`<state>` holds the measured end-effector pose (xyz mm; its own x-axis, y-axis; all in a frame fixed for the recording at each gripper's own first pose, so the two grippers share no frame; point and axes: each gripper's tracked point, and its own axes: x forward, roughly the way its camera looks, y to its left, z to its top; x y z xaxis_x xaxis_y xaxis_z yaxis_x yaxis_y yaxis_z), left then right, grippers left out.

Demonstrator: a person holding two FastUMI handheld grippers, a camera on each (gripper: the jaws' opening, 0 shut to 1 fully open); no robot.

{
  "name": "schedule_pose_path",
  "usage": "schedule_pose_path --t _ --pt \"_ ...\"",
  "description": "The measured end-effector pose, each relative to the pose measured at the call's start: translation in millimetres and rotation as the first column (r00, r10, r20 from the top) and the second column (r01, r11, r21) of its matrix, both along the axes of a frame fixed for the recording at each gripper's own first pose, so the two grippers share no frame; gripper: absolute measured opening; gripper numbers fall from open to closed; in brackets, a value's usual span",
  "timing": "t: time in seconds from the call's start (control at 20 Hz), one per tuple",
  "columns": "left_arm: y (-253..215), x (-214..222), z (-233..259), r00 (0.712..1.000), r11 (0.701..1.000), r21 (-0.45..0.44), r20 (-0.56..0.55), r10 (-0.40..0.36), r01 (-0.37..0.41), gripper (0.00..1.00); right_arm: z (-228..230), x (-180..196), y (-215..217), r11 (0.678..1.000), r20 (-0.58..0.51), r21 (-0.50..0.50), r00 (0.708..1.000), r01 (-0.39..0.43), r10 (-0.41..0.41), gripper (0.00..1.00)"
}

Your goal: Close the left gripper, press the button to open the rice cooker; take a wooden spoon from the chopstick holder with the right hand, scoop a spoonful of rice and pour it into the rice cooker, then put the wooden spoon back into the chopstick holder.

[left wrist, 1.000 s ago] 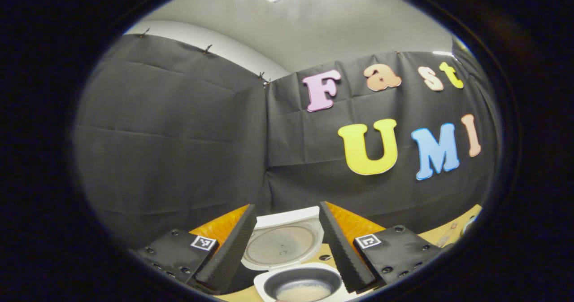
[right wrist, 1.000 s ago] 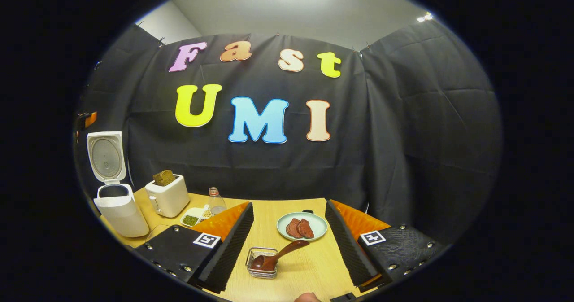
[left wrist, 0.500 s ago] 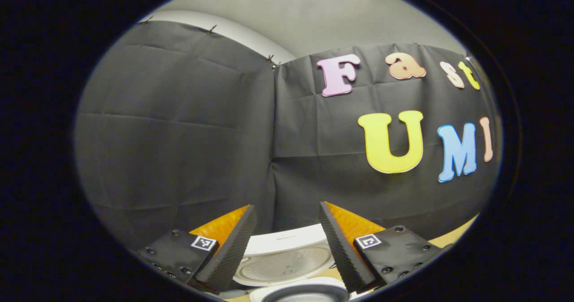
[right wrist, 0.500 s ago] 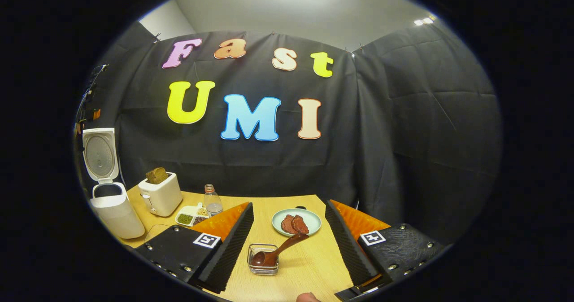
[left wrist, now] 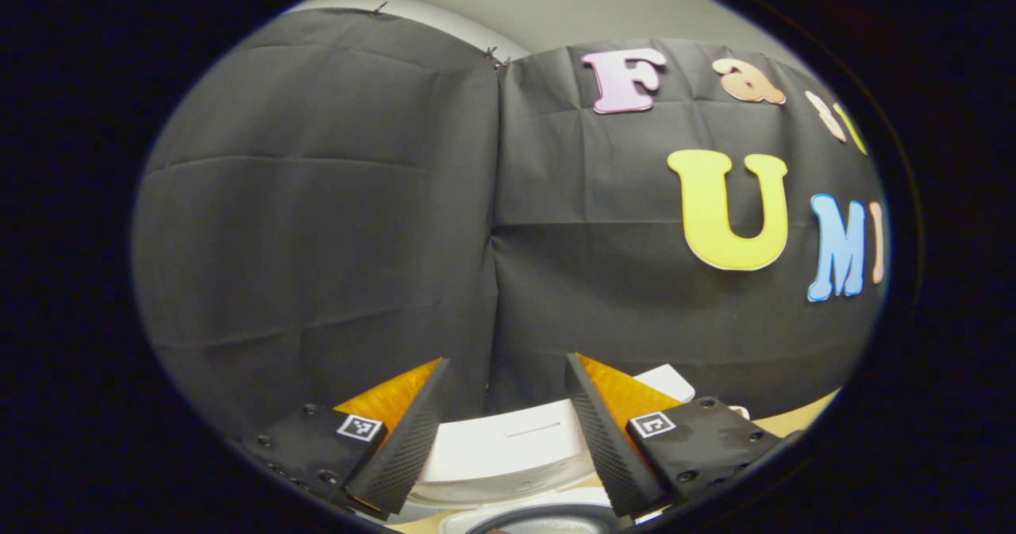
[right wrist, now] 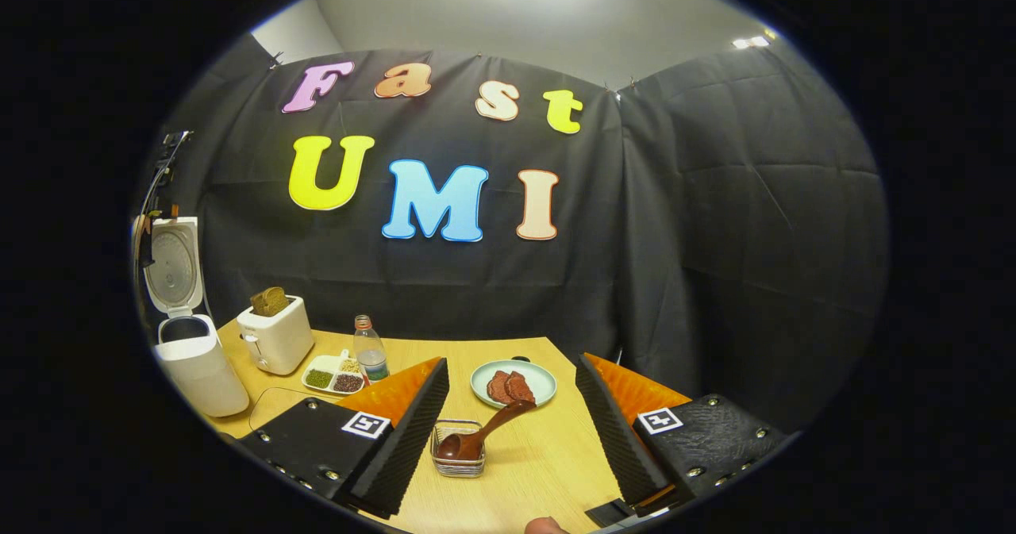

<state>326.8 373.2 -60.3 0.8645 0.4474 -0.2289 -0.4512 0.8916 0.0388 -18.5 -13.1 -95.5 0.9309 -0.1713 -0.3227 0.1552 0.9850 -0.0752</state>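
From my remote seat, nearest in the right gripper view are my right tongs (right wrist: 508,431), spread wide with nothing between the 2 fingers. Just ahead of them the spoon (right wrist: 486,436) sits bowl-down in the wire holder (right wrist: 458,461) on the desk (right wrist: 540,478), its handle slanting up to the right. I judge the spoon is back where it belongs, so the task reads as at its last step or done; the next move I'd make is simply to draw the right tongs clear without catching that handle. Beyond the holder is a plate (right wrist: 513,382) with 2 dark slices. To the left stand a bottle (right wrist: 367,347), a divided dish (right wrist: 333,374) of beans, and a toaster (right wrist: 275,333) with bread in it. At the far left the cooker (right wrist: 194,359) stands with its lid (right wrist: 176,264) upright, so the button press is behind us. In the left gripper view my left tongs (left wrist: 508,431) are also wide apart and hold nothing; just past them I see the cooker lid's white back and, at the bottom edge, a sliver of the pot rim (left wrist: 540,518). I cannot tell from these frames whether rice is inside. The square markers on the tongs are codes, not text, and I can read no brand on cooker, toaster or bottle.
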Motion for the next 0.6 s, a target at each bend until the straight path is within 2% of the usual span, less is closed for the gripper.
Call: schedule_pose_path --t 0.05,0.4,0.6 --pt "-2 -3 -2 1.0 1.0 -0.005 -0.002 0.006 -0.006 0.96 1 -1 -2 1.0 0.0 -0.002 1.0 -0.001 0.001 0.97" --pt "-10 -10 6 1.0 1.0 -0.021 -0.023 0.0 -0.001 0.99 8 -3 -9 0.999 0.009 -0.023 0.999 -0.032 0.032 0.98" --pt "-40 -35 1 0.999 0.999 -0.032 -0.037 -0.004 0.002 0.97 10 1 -15 0.998 0.014 -0.011 0.998 -0.058 0.058 0.98"
